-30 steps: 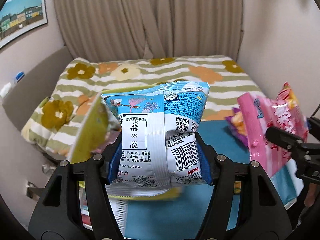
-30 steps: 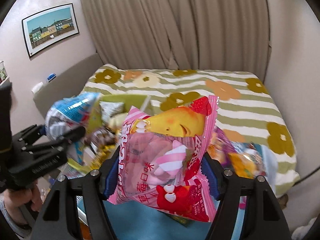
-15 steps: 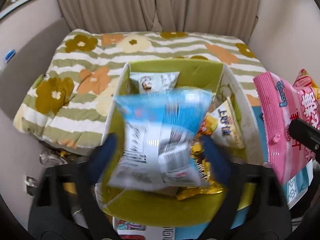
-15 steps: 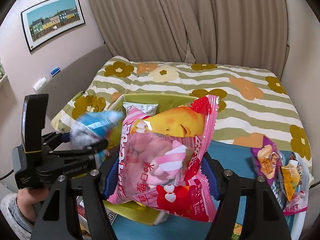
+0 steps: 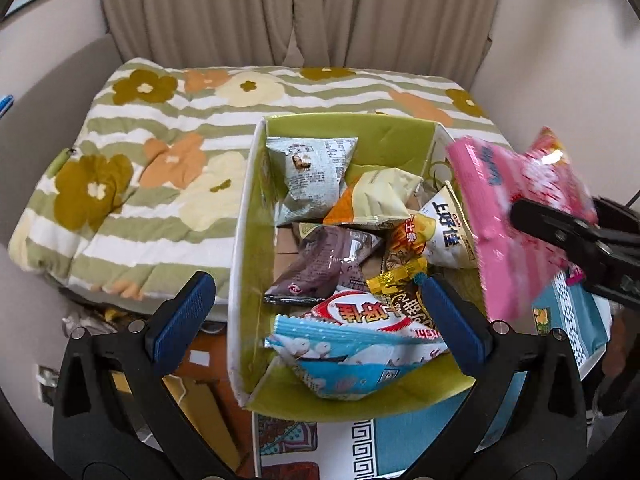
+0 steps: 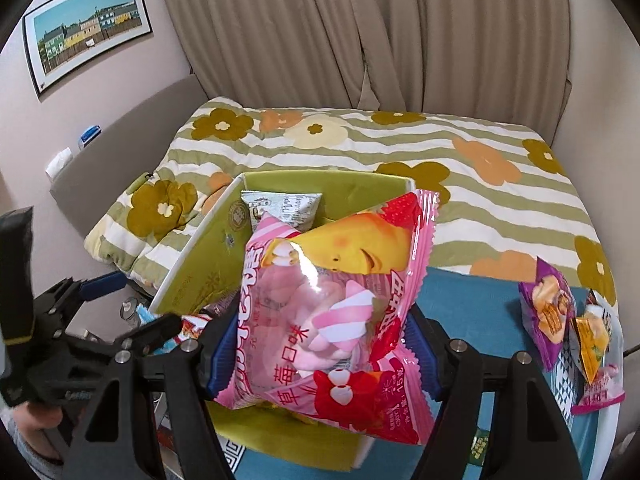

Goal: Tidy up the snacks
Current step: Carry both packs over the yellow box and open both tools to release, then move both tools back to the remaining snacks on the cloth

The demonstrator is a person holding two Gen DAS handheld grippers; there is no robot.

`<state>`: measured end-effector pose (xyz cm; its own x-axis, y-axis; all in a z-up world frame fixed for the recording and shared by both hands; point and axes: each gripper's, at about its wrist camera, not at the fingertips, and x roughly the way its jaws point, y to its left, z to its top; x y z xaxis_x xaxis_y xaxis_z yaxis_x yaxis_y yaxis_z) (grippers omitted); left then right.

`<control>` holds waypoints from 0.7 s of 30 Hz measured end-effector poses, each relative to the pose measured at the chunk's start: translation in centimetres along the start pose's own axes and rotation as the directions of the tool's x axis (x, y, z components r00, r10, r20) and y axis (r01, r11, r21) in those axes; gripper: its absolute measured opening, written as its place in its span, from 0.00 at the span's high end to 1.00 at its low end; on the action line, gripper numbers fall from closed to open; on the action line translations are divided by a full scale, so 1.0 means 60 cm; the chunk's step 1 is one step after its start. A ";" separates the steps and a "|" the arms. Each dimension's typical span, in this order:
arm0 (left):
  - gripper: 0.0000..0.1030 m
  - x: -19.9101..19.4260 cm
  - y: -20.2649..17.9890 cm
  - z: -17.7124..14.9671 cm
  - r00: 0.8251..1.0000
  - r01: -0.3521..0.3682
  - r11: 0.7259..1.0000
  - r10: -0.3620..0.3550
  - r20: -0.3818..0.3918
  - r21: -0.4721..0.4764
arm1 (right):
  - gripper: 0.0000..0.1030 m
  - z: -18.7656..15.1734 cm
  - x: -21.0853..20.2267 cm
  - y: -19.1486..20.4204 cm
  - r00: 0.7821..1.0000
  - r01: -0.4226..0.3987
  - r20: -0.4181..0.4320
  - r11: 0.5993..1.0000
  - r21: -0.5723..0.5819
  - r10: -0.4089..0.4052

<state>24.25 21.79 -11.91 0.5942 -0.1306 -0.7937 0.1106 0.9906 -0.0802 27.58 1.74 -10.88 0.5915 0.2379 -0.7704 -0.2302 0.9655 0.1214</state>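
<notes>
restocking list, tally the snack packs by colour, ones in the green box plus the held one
grey-green pack: 1
cream pack: 1
white and orange pack: 1
dark purple pack: 1
gold and brown pack: 1
red and white pack: 1
blue pack: 1
pink bag, held: 1
total: 8 showing; more may lie underneath

Pink marshmallow bag [image 6: 332, 320] glossy plastic film, clear window, glare at centre. Blue snack bag [image 5: 352, 364] lower centre shiny film, creased. Green box [image 5: 352, 136] matt card, white edges. Left gripper [image 5: 320, 316] matt black plastic, blue ribbed fingers [image 5: 184, 316], metal screws. Bedspread [image 5: 160, 168] upper left soft quilted cloth. Curtain [image 6: 360, 32] matt woven fabric.
</notes>
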 end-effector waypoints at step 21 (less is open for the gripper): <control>0.01 -0.030 0.018 -0.020 1.000 0.006 1.000 -0.006 0.016 -0.019 | 0.00 -0.013 0.012 0.050 0.998 0.045 0.037 0.997 -0.060 -0.043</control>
<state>22.36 23.14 -11.32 0.6064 -0.1371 -0.7833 0.0995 0.9904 -0.0963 26.71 4.72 -11.56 0.6286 0.2003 -0.7515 -0.2492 0.9672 0.0494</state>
